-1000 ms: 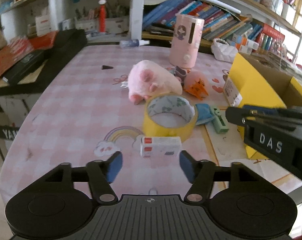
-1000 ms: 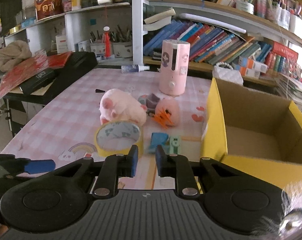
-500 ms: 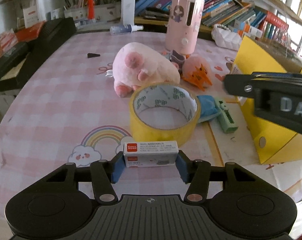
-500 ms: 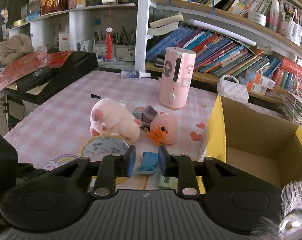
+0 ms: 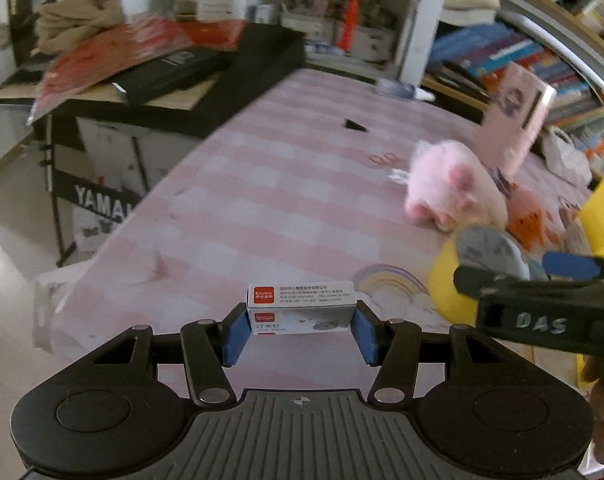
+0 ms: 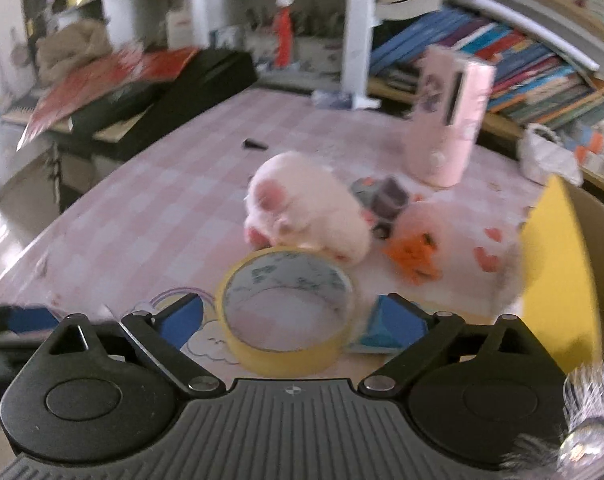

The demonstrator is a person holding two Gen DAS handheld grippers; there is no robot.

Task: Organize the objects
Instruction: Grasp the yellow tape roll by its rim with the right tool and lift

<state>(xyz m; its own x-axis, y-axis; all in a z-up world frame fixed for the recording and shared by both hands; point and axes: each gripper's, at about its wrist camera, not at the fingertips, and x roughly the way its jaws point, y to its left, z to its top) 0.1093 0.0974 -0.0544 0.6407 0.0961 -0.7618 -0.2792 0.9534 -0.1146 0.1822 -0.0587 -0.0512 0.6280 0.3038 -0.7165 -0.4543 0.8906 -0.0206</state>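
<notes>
White cardboard staple box (image 5: 302,307) clamped end to end in the left gripper (image 5: 300,334), long axis crosswise between the blue pads, lifted clear of the pink-check worktop (image 5: 262,200). Further right, yellow tape roll (image 6: 288,308) flat on the worktop, hole upward, directly ahead of the right gripper (image 6: 294,320), whose jaws have just been opening and now stand wide, one pad either side of the roll, not touching. Pink plush toy (image 6: 305,212) just behind the roll. Yellow box (image 6: 557,264) at far right, nearer the right hand; probably the destination.
</notes>
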